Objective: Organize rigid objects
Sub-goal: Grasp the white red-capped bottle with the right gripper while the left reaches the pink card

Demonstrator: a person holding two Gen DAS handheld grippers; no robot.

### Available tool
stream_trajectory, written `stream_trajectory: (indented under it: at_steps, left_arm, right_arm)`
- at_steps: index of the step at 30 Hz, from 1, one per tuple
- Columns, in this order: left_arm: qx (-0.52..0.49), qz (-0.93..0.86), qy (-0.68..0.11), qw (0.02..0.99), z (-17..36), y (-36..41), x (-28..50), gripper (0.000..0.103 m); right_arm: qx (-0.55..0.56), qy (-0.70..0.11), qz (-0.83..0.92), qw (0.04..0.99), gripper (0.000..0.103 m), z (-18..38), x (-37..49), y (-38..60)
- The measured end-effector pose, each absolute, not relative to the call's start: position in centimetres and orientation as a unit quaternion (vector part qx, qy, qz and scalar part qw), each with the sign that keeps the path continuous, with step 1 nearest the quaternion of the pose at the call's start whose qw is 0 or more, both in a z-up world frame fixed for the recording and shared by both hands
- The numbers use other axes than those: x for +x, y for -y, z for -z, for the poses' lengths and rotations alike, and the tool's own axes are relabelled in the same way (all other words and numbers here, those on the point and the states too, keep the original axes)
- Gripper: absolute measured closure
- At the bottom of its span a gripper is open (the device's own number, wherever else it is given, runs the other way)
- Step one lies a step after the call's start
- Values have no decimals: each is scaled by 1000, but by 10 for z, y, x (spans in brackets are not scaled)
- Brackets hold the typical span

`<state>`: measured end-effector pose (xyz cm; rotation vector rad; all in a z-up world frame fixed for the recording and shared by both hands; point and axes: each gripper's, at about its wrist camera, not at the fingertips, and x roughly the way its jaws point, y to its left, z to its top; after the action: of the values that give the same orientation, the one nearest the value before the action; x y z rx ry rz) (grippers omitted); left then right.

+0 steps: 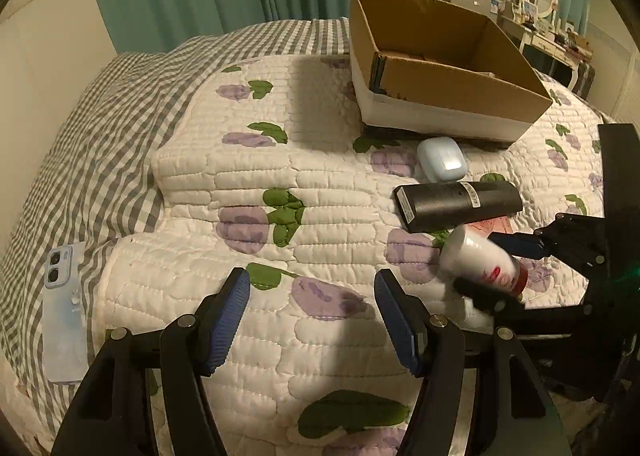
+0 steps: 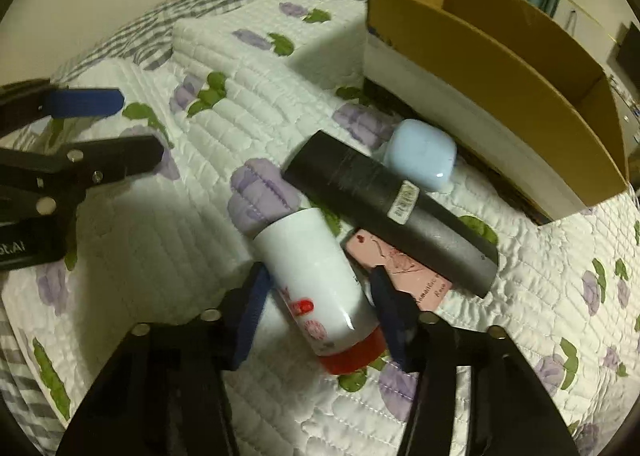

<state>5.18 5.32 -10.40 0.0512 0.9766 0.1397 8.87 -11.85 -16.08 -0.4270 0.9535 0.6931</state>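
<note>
Leftmost, the left hand-held gripper [image 1: 312, 320] hangs wide and empty; centrally, the right hand-held gripper [image 2: 316, 316] clamps the white bottle [image 2: 316, 284] on the bed [image 1: 248, 184], presumably bound for the far-right cardboard box [image 2: 500, 68].

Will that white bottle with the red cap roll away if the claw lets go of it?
Probably a little. The white bottle is round and lies on its side, so it could roll. The soft quilt would likely slow it. Its shiny surface may be slippery between the right claw's pads.
</note>
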Motion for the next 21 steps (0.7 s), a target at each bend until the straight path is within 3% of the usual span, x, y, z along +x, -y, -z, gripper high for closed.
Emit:
stream_trajectory:
  at_steps: [4, 13, 21]
  left_arm:
    - [28, -64, -469, 880, 101, -46, 52, 35]
    - [39, -28, -467, 883, 94, -5, 63, 35]
    - [30, 31, -512, 858, 129, 48, 97, 35]
  right_arm:
    - [-171, -433, -306, 831, 63, 148, 90, 134]
    - [-123, -409, -242, 871, 64, 98, 113, 194]
    - [-112, -416, -206, 878, 64, 105, 130, 245]
